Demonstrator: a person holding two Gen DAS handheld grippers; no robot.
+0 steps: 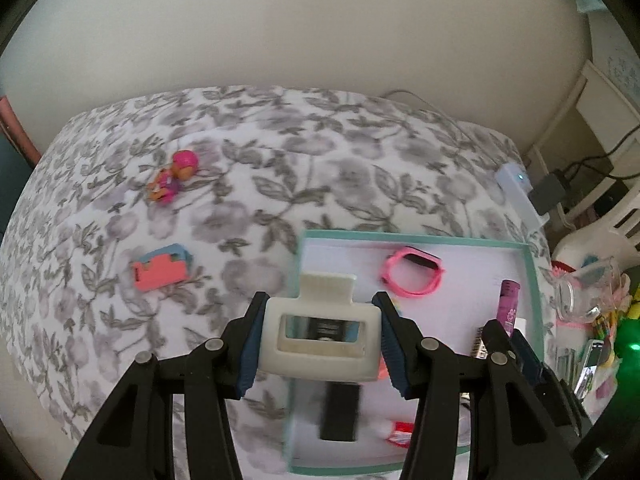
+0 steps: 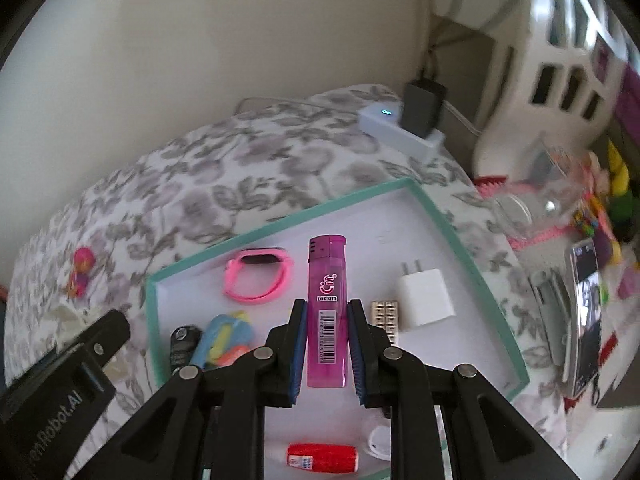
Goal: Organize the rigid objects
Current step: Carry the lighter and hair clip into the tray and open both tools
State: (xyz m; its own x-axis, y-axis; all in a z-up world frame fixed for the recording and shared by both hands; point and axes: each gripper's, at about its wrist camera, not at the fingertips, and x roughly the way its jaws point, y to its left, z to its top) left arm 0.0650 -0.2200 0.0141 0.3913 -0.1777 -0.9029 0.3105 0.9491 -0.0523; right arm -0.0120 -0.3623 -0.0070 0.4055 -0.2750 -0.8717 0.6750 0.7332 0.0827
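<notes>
The left gripper [image 1: 320, 340] clamps a white hair claw clip [image 1: 324, 336] above the near-left corner of the teal tray [image 1: 534, 280]. The right gripper [image 2: 328, 344], nearly closed, pinches a purple lighter [image 2: 327, 312] over the tray's middle. Both look ready for lowering and release. The items under the fingers are partly hidden.

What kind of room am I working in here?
Probably a bedroom or child's room: the work surface is a floral bedspread, small toys such as a pink figure lie on it, and a white toy house stands beside it.
</notes>
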